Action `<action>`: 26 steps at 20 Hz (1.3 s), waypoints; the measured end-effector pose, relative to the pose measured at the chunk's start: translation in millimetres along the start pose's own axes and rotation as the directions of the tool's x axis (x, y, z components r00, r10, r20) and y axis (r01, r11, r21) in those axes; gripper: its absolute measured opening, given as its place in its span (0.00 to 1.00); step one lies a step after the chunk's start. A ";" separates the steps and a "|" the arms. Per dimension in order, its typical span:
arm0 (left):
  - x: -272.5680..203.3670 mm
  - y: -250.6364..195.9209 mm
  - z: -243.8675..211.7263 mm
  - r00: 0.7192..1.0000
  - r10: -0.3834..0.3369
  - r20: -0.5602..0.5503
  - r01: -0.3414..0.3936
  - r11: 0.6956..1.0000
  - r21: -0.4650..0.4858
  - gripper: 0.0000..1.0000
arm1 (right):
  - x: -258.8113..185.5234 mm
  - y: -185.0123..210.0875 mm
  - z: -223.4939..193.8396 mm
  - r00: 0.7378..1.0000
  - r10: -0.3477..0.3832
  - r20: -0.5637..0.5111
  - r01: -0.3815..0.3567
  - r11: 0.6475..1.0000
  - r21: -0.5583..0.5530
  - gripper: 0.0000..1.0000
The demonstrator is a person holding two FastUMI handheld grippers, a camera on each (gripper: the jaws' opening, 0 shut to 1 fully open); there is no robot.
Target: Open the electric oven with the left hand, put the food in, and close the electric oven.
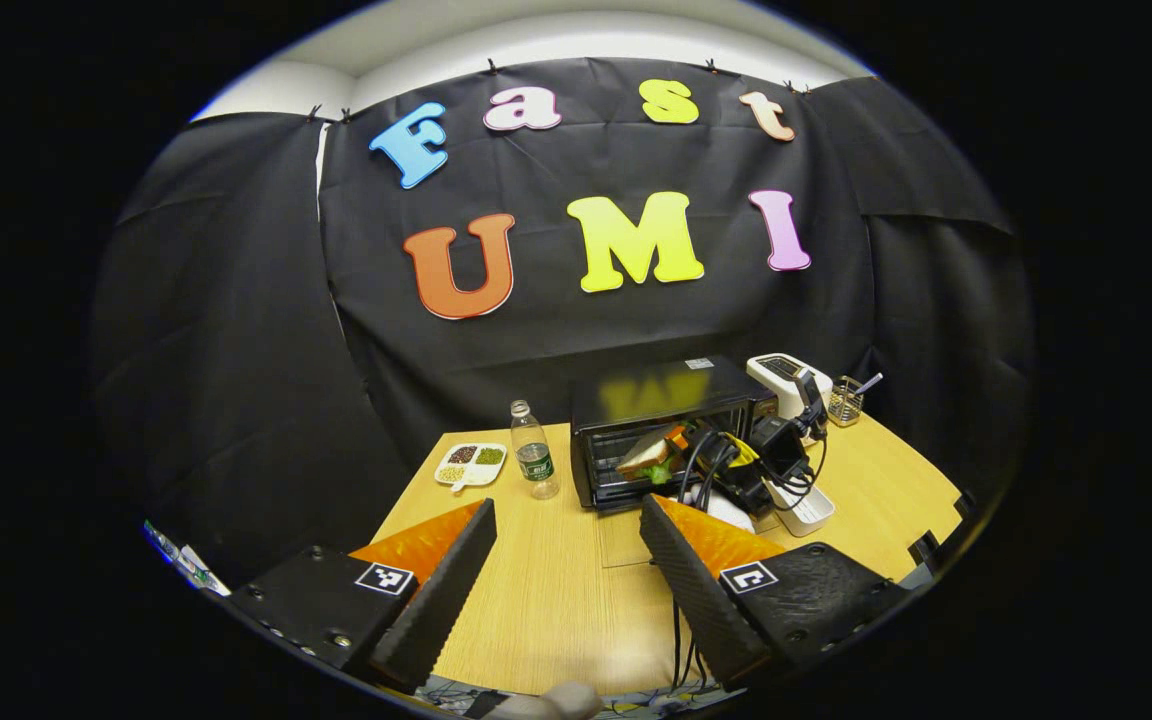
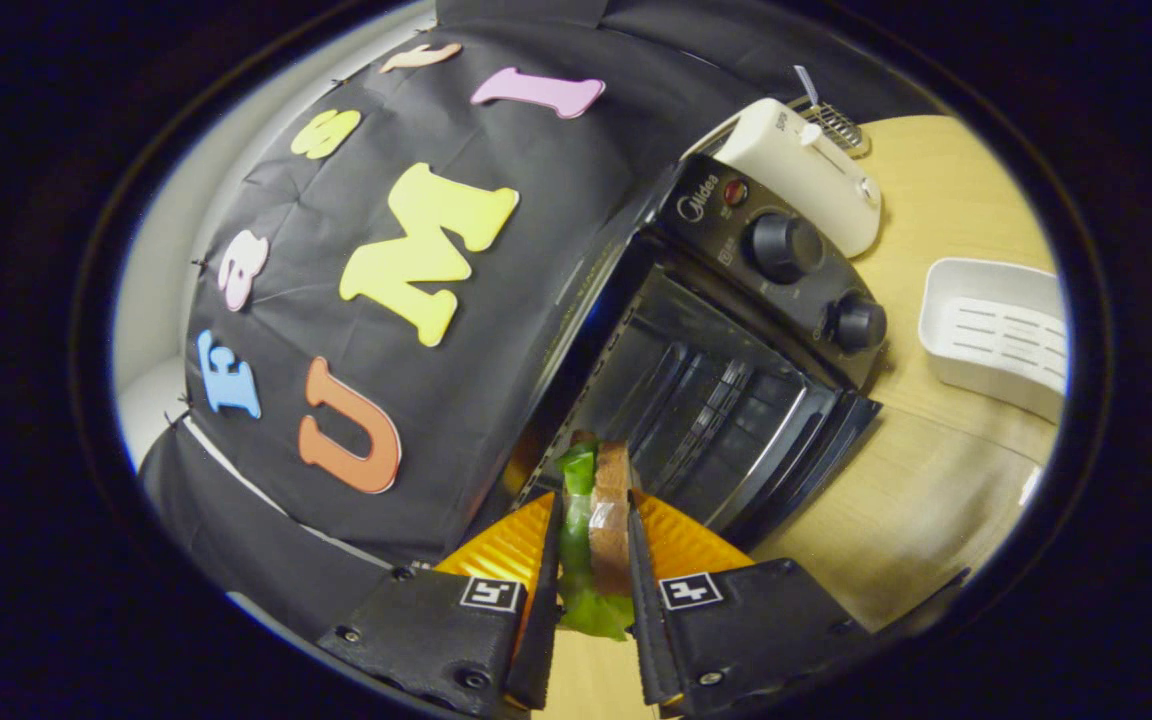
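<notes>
Jaws spread wide, the left gripper (image 1: 564,575) hangs back over the pale wooden table (image 1: 556,600), the open black electric oven (image 1: 671,425) far ahead. Right gripper (image 2: 591,575) pinches the brown-bread lettuce sandwich (image 2: 608,515) at the oven's mouth; level entry onto the rack looks wise.

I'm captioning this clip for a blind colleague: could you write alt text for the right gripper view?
The right claw is shut on a sandwich with green lettuce, held in front of the open electric oven. A white toaster stands beyond the oven, and a white tray sits on the wooden table beside it.
</notes>
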State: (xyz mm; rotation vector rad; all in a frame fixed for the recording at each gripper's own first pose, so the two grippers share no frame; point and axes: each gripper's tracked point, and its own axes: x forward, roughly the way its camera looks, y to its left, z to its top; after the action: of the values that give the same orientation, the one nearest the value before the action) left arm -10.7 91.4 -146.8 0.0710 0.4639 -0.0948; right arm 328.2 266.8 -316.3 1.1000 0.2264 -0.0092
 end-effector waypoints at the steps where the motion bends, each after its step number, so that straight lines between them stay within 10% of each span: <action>1: 1.9 2.1 -1.0 1.000 0.002 -0.005 -0.002 1.000 -0.008 0.96 | 7.7 -2.3 3.0 1.000 -0.003 0.013 0.003 1.000 0.000 0.37; 10: 7.9 4.2 -7.3 0.999 0.006 -0.038 -0.009 0.997 -0.073 0.96 | 26.9 -43.5 14.2 0.989 -0.144 0.022 0.144 0.951 -0.274 0.43; 16: 14.6 -3.2 -1.3 1.000 -0.002 -0.018 0.001 0.998 -0.059 0.96 | 16.4 -35.3 21.4 0.989 -0.150 0.002 0.120 0.783 -0.611 0.89; 26: 9.7 -11.4 25.8 0.998 -0.010 0.069 0.016 0.996 -0.084 0.96 | -128.7 22.0 77.9 0.993 -0.086 -0.084 -0.021 0.562 -0.827 0.96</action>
State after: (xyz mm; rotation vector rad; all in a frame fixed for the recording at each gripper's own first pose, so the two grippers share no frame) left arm 8.1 77.1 -128.8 -0.0180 0.3991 -0.0899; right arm 218.9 194.6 -239.3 0.1255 0.3109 0.1220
